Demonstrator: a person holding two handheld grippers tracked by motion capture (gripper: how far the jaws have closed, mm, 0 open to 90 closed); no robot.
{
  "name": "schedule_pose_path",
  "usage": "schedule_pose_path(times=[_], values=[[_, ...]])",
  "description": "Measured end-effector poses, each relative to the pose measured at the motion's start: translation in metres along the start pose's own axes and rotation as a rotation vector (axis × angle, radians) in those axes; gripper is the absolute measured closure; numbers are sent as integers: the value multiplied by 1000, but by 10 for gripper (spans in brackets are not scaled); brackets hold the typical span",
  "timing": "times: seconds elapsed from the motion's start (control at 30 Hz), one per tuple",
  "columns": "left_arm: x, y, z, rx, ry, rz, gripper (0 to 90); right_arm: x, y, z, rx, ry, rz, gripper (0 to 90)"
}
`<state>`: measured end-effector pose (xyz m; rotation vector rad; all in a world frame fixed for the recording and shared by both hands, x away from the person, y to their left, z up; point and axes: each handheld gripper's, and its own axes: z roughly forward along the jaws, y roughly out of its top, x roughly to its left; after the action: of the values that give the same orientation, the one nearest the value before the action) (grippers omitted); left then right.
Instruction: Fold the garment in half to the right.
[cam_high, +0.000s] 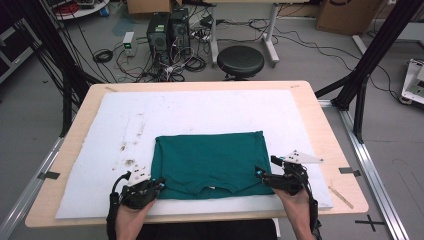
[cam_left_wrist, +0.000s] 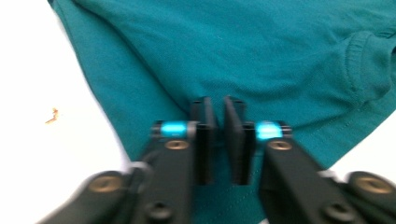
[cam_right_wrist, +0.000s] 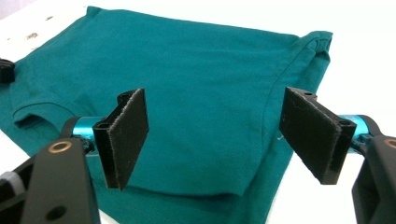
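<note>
Soft teal knit shirt (cam_high: 210, 162) folded flat, left gripper (cam_left_wrist: 218, 140) pinching hem, right gripper (cam_right_wrist: 215, 140) wide

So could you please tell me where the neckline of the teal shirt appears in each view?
High view: the neckline is at the teal shirt's near edge, bottom centre.
Left gripper view: at the right edge.
Right gripper view: at the left.
Shared landmark: the white mat.
</note>
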<state>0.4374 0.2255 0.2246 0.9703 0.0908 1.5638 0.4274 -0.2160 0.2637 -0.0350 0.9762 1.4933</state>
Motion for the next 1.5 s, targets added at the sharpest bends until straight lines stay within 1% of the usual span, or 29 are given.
schedule_pose_path(times=[0.13, 0.17, 0.2, 0.23, 0.27, 0.3, 0.33, 0.4, 0.43, 0.53, 0.63, 0.67, 0.7, 0.73, 0.8, 0.9, 0.93, 0.97, 1.0, 1.07, 1.17, 1.27, 1.33, 1.5], values=[[1, -1, -2, -10, -5, -7, 880, 1, 0, 0, 0, 3, -5, 245], [1, -1, -2, -9, -5, -2, 877, 1, 0, 0, 0, 3, -6, 245], [0, 0, -1, -11, 9, 0, 849, 1, 0, 0, -1, 4, -7, 245], [-1, 0, -1, -14, 33, 2, 765, 1, 0, 0, 0, 3, -5, 245], [-2, 0, 1, -8, 70, 4, 649, 0, 0, 0, -1, 2, -8, 245], [-2, 0, 2, -6, 87, 3, 583, 1, 0, 0, 1, 3, -6, 246], [-2, 0, 3, 0, 110, 4, 543, 1, 0, 0, 0, 3, -6, 246], [-3, 0, 5, 8, 155, -11, 462, 1, 0, 1, 3, 4, -4, 246], [-3, 0, 6, 9, 169, -19, 429, 1, 0, 1, 4, 4, -3, 246], [-3, 0, 7, 12, 189, -41, 370, 1, 0, 1, 3, 5, -5, 246], [-3, 1, 6, -13, 189, -61, 335, 2, 1, 1, 2, 6, -5, 246], [-2, 1, 6, -15, 192, -62, 328, 2, 1, 1, 2, 7, -8, 246], [-2, 2, 6, -17, 191, -71, 312, 1, 1, 1, 2, 7, -9, 246], [-1, 2, 7, -14, 186, -82, 296, 2, 1, 1, 2, 8, -7, 246], [-2, 3, 10, 14, 199, -85, 275, 2, 2, 2, 7, 11, -6, 246], [-3, 2, 11, 20, 194, -91, 280, 3, 2, 3, 5, 12, -13, 246], [-3, 2, 11, 23, 185, -90, 290, 3, 2, 3, 5, 12, -16, 246], [-3, 2, 12, 24, 180, -85, 299, 3, 2, 3, 7, 14, -13, 246], [-3, 1, 12, 28, 180, -71, 301, 3, 2, 3, 10, 14, -11, 246], [-3, 1, 11, 27, 174, -67, 310, 3, 3, 3, 10, 14, -12, 247], [-2, 1, 11, 23, 175, -71, 350, 4, 4, 4, 10, 16, -15, 248], [-4, 0, 10, 16, 174, -55, 394, 5, 5, 5, 10, 17, -22, 249], [-6, -1, 10, 10, 163, -42, 455, 6, 6, 5, 15, 23, -22, 249], [-7, -1, 10, 1, 153, -44, 537, 7, 9, 6, 16, 27, -26, 250]])
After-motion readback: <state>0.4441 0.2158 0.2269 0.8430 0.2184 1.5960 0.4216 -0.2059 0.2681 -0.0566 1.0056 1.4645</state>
